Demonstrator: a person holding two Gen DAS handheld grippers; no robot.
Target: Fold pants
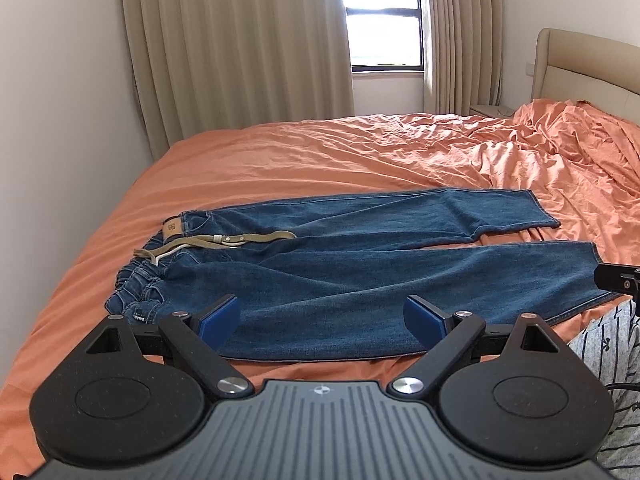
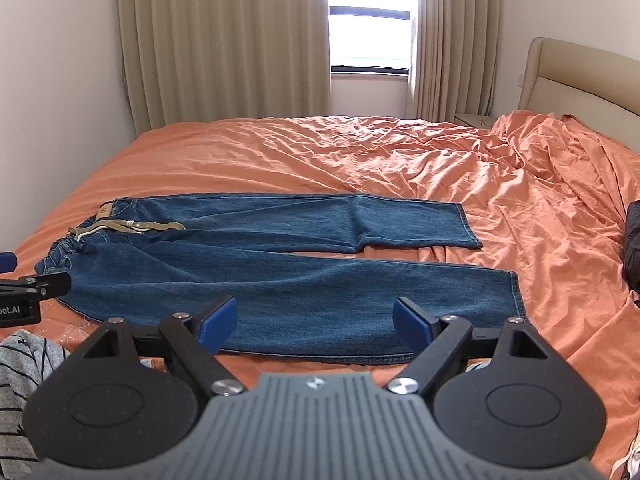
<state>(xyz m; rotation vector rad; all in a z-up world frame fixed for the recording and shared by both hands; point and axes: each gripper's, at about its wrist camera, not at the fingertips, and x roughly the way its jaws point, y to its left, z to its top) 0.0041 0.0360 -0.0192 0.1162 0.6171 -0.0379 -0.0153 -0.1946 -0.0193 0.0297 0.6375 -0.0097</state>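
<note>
Blue jeans [image 1: 340, 276] lie flat and spread on the orange bed sheet [image 1: 320, 152], waistband at the left with a khaki belt [image 1: 224, 240], both legs running right. They also show in the right wrist view [image 2: 280, 280]. My left gripper [image 1: 322, 316] is open and empty, held above the near edge of the near leg. My right gripper [image 2: 316, 320] is open and empty, above the same leg further toward the hems [image 2: 514, 296]. A part of the right gripper shows at the left wrist view's right edge [image 1: 618, 282]; the left gripper shows in the right wrist view [image 2: 28, 292].
The sheet is rumpled at the right near the beige headboard [image 2: 580, 80]. Curtains [image 1: 240, 60] and a window [image 1: 382, 16] stand behind the bed. A striped grey garment [image 2: 24, 368] lies at the near edge. A dark object [image 2: 632, 248] sits at the right.
</note>
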